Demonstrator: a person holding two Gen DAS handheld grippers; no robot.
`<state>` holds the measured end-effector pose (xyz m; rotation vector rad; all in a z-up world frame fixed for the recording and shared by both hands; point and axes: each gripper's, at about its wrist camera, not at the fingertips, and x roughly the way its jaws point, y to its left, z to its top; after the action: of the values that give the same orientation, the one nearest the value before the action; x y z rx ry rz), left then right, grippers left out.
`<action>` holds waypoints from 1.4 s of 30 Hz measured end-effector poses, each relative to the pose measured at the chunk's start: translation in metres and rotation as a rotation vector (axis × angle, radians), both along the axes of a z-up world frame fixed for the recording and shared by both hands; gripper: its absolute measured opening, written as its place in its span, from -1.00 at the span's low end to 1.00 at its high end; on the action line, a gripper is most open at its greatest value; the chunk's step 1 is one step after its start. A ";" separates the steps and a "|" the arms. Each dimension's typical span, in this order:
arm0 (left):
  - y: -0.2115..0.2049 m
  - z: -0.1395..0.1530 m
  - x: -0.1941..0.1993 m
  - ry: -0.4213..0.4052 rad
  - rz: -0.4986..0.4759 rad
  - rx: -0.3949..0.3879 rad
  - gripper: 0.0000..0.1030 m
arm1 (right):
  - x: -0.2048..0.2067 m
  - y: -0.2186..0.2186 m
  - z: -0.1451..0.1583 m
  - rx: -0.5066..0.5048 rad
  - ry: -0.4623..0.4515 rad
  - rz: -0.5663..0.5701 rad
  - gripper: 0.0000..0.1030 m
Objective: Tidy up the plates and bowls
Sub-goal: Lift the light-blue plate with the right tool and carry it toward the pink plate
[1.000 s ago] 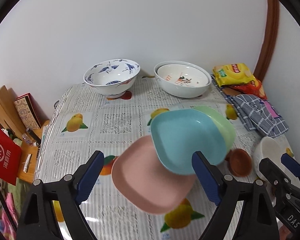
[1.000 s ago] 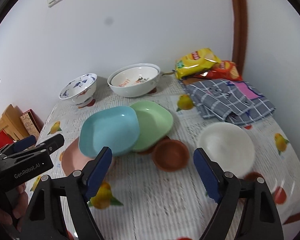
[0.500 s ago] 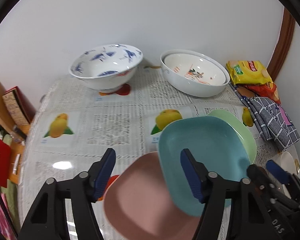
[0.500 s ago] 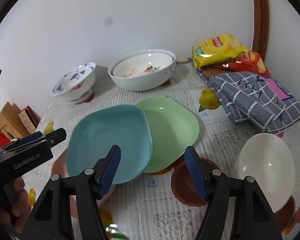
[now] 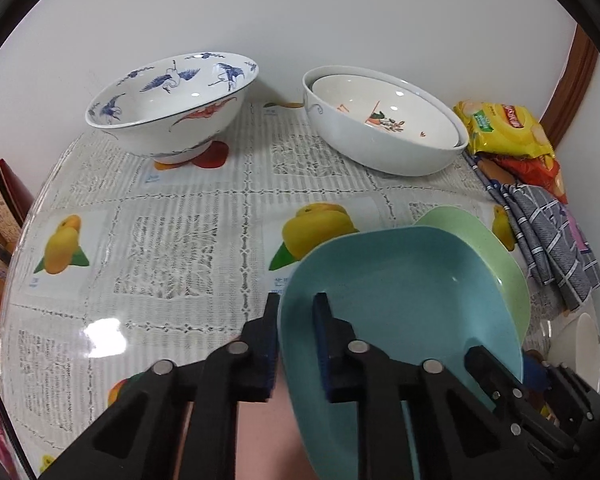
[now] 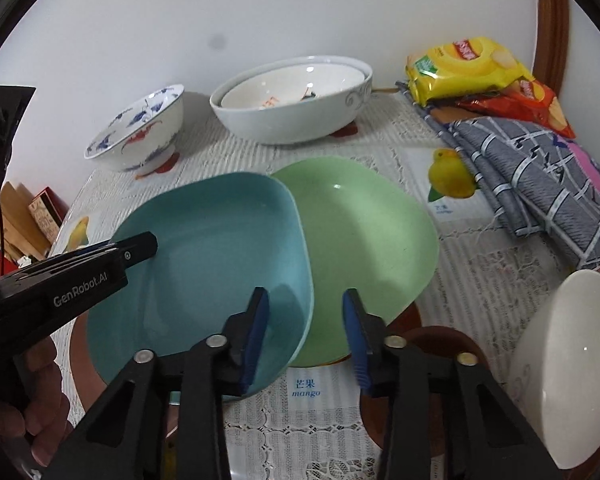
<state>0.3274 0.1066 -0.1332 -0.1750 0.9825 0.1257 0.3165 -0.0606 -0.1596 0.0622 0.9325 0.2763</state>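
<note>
A blue square plate [image 5: 400,300] [image 6: 220,264] overlaps a green square plate [image 5: 496,256] [image 6: 364,236] and lies over a pink plate [image 5: 268,440]. My left gripper [image 5: 296,312] is shut on the blue plate's left rim, one finger inside and one outside. My right gripper [image 6: 306,312] is partly closed, straddling the blue plate's right edge where it overlaps the green plate. A brown saucer [image 6: 432,340] sits under the green plate's near edge. A white plate [image 6: 568,364] lies at right.
A blue-patterned bowl [image 5: 172,96] [image 6: 140,132] and two nested white bowls [image 5: 384,120] [image 6: 292,104] stand at the back by the wall. Snack bags [image 6: 472,68] and a grey checked cloth [image 6: 540,176] lie at back right. The table edge falls away at left.
Both grippers moved forward and down to the blue plate. The left jaws closed onto its left rim. The right jaws narrowed around its right edge.
</note>
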 end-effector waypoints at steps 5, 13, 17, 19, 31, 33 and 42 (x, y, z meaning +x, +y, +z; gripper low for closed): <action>0.000 0.010 -0.007 -0.016 0.005 -0.005 -0.81 | -0.005 0.003 0.003 -0.020 -0.023 0.006 -0.70; -0.008 0.052 -0.041 -0.065 0.005 0.008 -0.81 | -0.033 -0.008 0.038 0.034 -0.071 -0.009 -0.73; -0.015 0.076 -0.065 -0.099 0.000 0.008 -0.81 | -0.058 -0.014 0.061 0.048 -0.103 -0.018 -0.73; -0.019 0.086 -0.077 -0.113 0.000 0.008 -0.81 | -0.072 -0.018 0.073 0.051 -0.119 -0.023 -0.73; -0.031 0.140 -0.143 -0.195 0.014 0.017 -0.81 | -0.141 -0.032 0.124 0.076 -0.198 -0.038 -0.75; -0.031 0.145 -0.152 -0.206 0.014 0.018 -0.82 | -0.150 -0.033 0.130 0.081 -0.208 -0.040 -0.76; -0.029 0.160 -0.185 -0.237 0.022 0.001 -0.82 | -0.180 -0.030 0.145 0.075 -0.239 -0.042 -0.76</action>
<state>0.1421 0.0773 0.0268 -0.1947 0.7445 0.1224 0.1364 -0.0905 -0.0146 0.1152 0.6823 0.2730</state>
